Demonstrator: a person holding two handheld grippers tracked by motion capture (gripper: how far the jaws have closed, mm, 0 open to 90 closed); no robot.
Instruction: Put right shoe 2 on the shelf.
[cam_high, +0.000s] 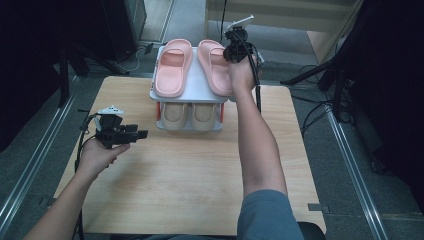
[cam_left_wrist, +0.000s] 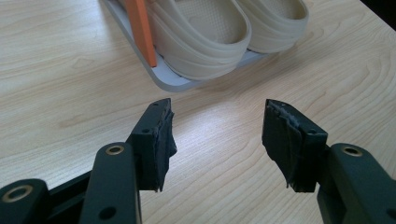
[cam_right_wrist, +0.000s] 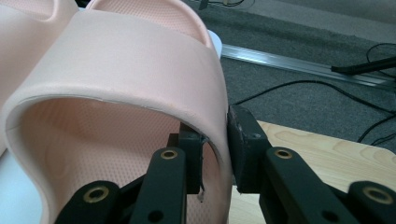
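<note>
- Tongs on the right straddle the outer side of the right pink slipper's strap, 1 jaw inside the foot opening, 1 outside. The outer pad looks to touch the strap wall; a thin gap seems to remain at the inner pad, so I read this as a loose bracket, not a firm pinch.
- Left tongs hang with jaws spread wide and nothing between them, low over the bench, pointing at the rack's lower tier.
- That pink slipper lies on the top shelf of a small white 2-tier shoe rack at the bench's far edge, just beside its mate, the left pink slipper. A cream pair sits on the lower tier, next to an orange upright.
- Handling, as I judge it: moulded foam, so light and springy. The strap is thick yet will flex and dent under pressure. Its matte, finely textured skin should give the pads decent friction; nothing here is fragile.
- Best hold is the strap wall, low near where it joins the sole, since the arch is stiffer there.
- Held from 1 side, the sole will likely sag or swing toward the far edge, so a firm squeeze and a slow lift seem wise.
</note>
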